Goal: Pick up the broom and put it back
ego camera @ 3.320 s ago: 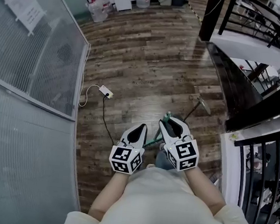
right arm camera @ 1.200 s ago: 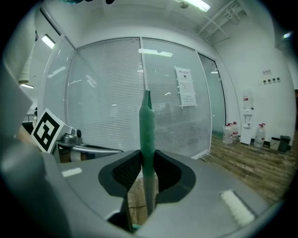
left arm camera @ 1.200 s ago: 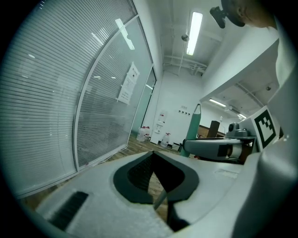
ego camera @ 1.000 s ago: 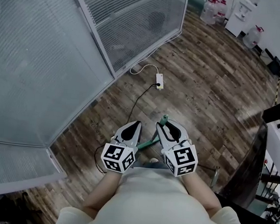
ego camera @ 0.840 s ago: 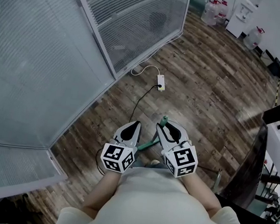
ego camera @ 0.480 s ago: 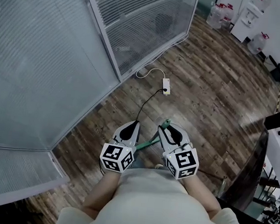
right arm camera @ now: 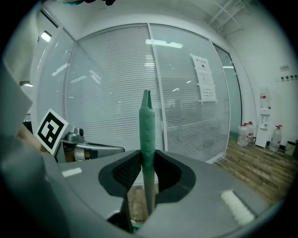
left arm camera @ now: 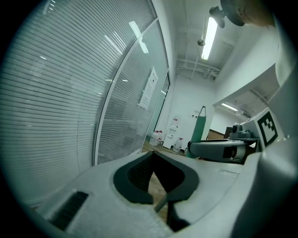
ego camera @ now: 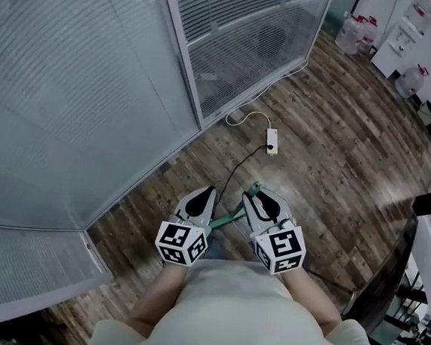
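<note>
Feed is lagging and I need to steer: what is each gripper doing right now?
Left gripper: closed, nothing between its jaws.
Right gripper: closed on the green broom handle.

The broom [right arm camera: 148, 135] is green. Black-and-white square markers cover the cubes [ego camera: 182, 244] of the left gripper [ego camera: 209, 194] and right gripper [ego camera: 257, 196]. The plank floor [ego camera: 331, 156] is streaky dark brown.
</note>
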